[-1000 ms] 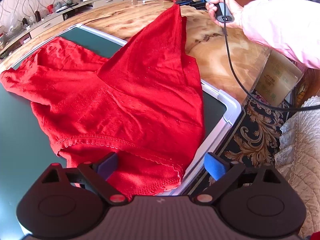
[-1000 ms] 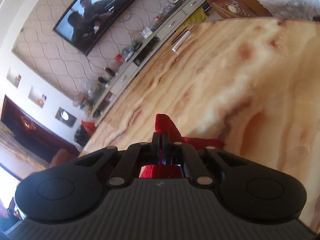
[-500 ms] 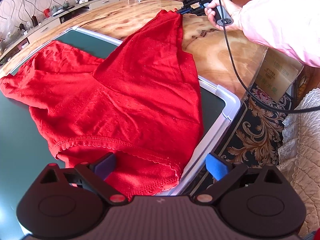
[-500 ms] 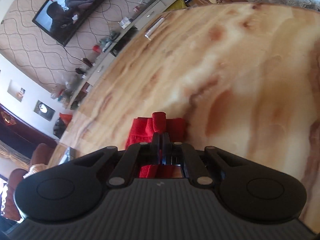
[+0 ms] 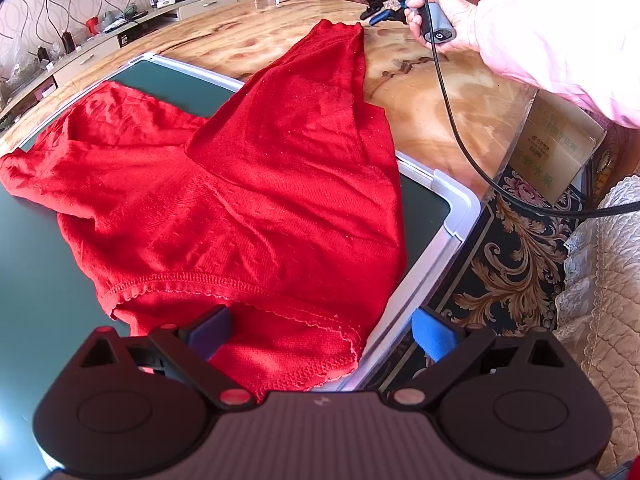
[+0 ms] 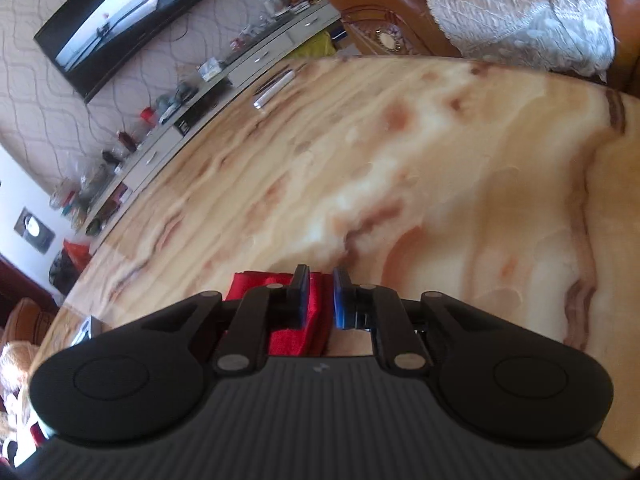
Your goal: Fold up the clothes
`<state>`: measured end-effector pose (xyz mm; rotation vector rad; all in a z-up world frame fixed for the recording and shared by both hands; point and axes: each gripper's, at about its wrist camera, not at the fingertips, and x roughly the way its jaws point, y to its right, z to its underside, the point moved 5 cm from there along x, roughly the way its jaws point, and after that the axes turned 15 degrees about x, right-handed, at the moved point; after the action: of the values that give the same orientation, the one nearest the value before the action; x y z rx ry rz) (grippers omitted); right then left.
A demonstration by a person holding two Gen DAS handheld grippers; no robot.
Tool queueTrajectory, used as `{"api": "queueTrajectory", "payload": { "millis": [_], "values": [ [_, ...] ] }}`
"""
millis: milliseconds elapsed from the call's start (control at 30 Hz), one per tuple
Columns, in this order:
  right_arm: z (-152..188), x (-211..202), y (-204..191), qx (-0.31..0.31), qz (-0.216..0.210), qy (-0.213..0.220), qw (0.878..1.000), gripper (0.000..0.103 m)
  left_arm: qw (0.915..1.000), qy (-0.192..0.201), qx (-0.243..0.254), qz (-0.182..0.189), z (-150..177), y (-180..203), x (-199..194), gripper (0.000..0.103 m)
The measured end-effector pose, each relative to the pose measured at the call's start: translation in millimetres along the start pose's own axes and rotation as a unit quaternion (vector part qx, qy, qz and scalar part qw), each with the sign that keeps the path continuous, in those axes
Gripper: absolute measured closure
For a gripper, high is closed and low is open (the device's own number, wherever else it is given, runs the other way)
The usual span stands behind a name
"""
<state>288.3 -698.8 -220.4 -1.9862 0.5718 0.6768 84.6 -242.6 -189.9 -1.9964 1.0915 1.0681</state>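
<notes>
Sleeve (image 5: 340, 36) laid upper centre; right gripper (image 6: 320, 300) jaws opening, cloth between them. Left gripper (image 5: 320, 332) wide, empty. Withdraw straight back, avoid snagging.

The left claw's (image 5: 320, 332) body hides the red garment's (image 5: 256, 200) near hem; the television (image 6: 124, 20) picture is blurred.

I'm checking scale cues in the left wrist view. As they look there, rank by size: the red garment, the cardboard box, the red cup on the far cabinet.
1. red garment, by far the largest.
2. cardboard box.
3. red cup, tiny, though it stands farthest away.
</notes>
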Motion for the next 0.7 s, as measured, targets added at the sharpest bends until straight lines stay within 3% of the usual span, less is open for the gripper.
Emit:
{"api": "queueTrajectory", "payload": {
  "millis": [200, 300, 433, 700],
  "values": [
    [22, -9, -14, -0.021, 0.006, -0.053, 0.998, 0.087, 1.0000, 0.002, -0.007, 0.005, -1, -2, -1, 0.004],
    [54, -39, -18, -0.032, -0.017, -0.089, 0.995, 0.087, 0.9999, 0.004, -0.012, 0.008, -1, -4, -1, 0.004],
    [92, -62, -27, -0.073, -0.014, -0.118, 0.990, 0.087, 0.9997, 0.007, -0.019, 0.010, -1, -5, -1, 0.004],
    [90, -57, -19, -0.036, -0.008, -0.144, 0.989, 0.087, 0.9994, 0.015, -0.026, 0.015, 0, -8, -2, 0.004]
  ]
}}
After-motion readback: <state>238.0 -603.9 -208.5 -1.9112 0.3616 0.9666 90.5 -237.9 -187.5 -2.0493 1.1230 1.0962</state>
